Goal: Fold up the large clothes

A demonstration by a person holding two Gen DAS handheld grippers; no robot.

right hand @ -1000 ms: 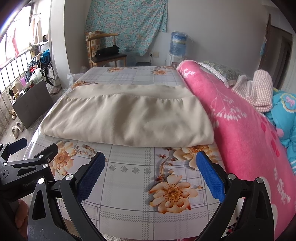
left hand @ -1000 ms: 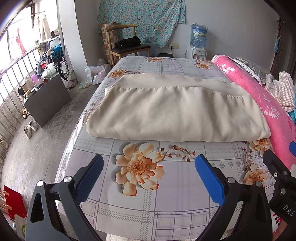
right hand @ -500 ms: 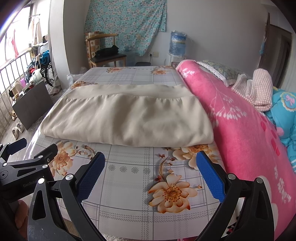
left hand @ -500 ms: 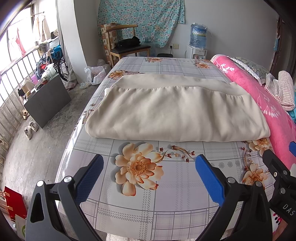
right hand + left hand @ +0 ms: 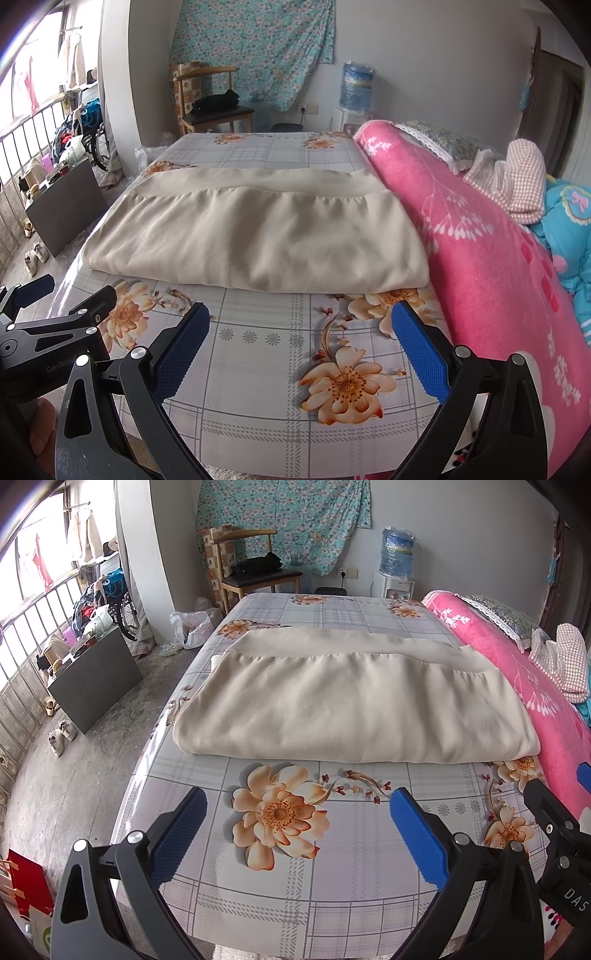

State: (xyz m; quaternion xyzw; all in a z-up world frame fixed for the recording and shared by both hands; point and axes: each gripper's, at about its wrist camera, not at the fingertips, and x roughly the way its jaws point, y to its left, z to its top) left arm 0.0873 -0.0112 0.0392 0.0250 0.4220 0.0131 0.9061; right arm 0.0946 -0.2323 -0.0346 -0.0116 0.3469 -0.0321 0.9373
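Left tool (image 5: 295,829): spread wide, nothing between the blue pads (image 5: 179,840), hovering above the near end of the bed.
Right tool (image 5: 301,345): likewise spread wide and empty, just to the right of the left tool, whose black frame shows at the lower left of the right wrist view.
Beige garment (image 5: 354,701): folded into a broad flat rectangle, lying straight ahead of both tools, apart from the pads; near folded edge facing the tools, a gathered band along the far edge.
Bed (image 5: 332,886): covered in a grey plaid sheet with orange flowers; one large flower directly under the left tool, another under the right tool.
Pink blanket (image 5: 480,240): bunched along the right of the right tool, touching the garment's right edge.
Checked cloth (image 5: 517,177): resting on top of the pink blanket, ahead and to the right.
Wooden chair (image 5: 251,568): beyond the far end of the bed, carrying a black bag.
Water dispenser (image 5: 397,565): far ahead, against the wall.
Floor (image 5: 74,775): bare concrete to the left of the left tool, with shoes near a dark board.
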